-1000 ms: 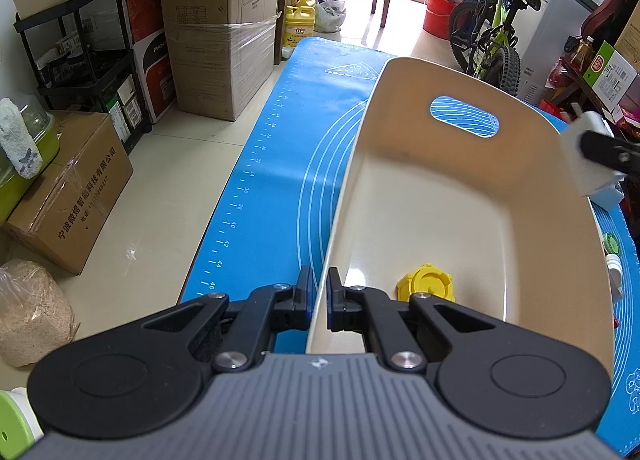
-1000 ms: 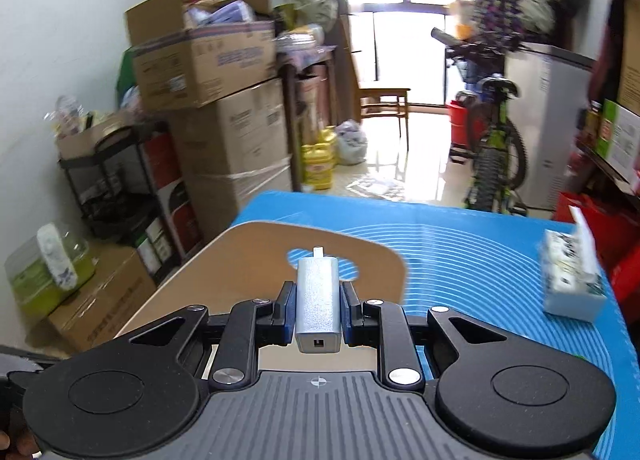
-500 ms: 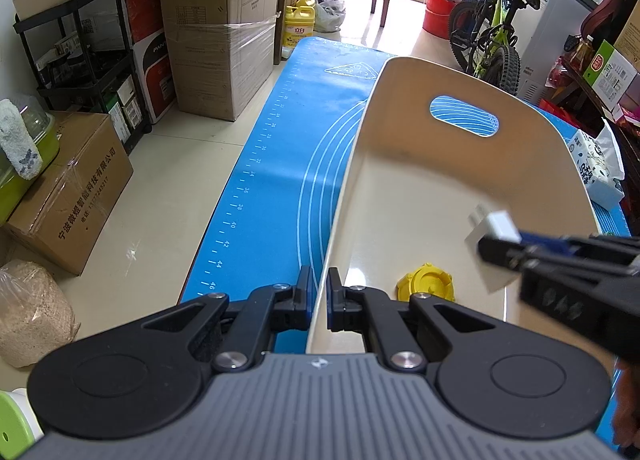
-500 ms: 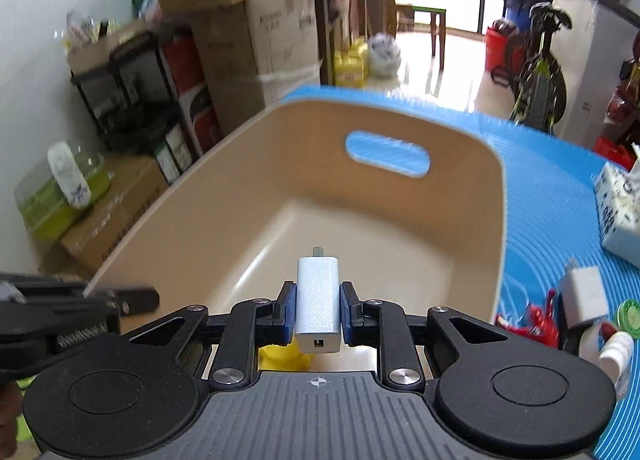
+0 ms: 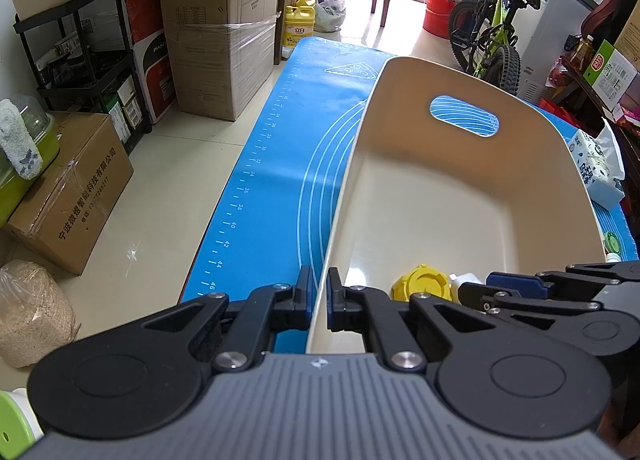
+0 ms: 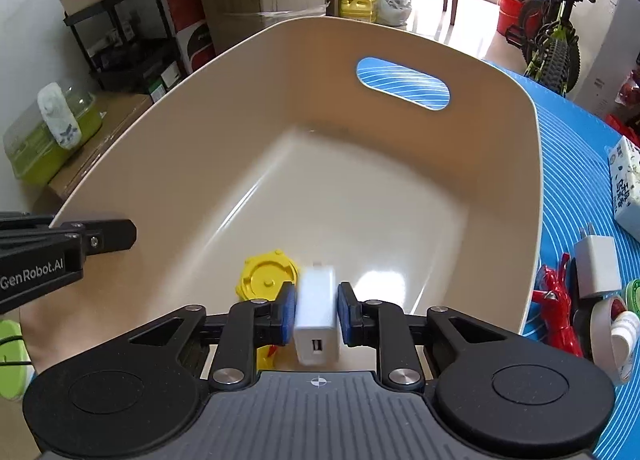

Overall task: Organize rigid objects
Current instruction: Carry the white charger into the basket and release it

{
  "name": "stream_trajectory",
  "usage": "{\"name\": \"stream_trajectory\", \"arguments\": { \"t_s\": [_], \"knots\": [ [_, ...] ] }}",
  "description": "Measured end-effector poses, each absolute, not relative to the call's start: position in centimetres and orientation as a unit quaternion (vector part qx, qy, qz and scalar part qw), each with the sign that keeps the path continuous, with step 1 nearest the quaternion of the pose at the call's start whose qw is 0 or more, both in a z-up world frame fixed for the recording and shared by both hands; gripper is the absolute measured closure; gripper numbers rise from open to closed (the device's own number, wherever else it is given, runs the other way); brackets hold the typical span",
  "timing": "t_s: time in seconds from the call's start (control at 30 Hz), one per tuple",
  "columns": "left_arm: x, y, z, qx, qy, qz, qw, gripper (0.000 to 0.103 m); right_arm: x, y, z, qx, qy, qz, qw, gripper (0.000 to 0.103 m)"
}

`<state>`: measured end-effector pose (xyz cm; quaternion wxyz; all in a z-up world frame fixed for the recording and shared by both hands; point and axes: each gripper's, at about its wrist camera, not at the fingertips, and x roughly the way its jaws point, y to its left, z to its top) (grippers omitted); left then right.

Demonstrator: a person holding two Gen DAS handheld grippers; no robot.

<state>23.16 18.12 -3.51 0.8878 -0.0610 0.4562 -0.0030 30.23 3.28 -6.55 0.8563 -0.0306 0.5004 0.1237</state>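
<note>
The bin [image 5: 340,196] rim is clamped by the left gripper [image 5: 319,302]. The right gripper [image 6: 316,314] is opening – a charger [image 6: 317,320] sits loose between its pads, a yellow cap [image 6: 266,278] at ten o'clock.

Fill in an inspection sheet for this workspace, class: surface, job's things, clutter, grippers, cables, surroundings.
Surface: blue mat.
Job's things: beige bin holding a yellow cap; white charger over it; second charger on the mat.
Clutter: tissue pack, red item, tape roll.
Grippers: left gripper shut on the bin rim; right gripper opening, charger between its jaws.
Cables: nothing seen.
Surroundings: boxes, bicycle.
</note>
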Motion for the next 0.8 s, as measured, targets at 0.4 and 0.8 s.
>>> {"name": "stream_trajectory", "arguments": {
  "t_s": [0.4,0.8],
  "knots": [
    [23.1,18.1,-3.5,-0.059,0.456,-0.002,0.888,0.095,27.8,-0.9,-0.6,0.028,0.417,0.128,0.900,0.037],
    [23.1,17.9,-3.5,-0.060,0.456,-0.003,0.888,0.095,25.4,-9.3,2.1,0.054,0.354,0.050,0.932,0.033]
  ]
}}
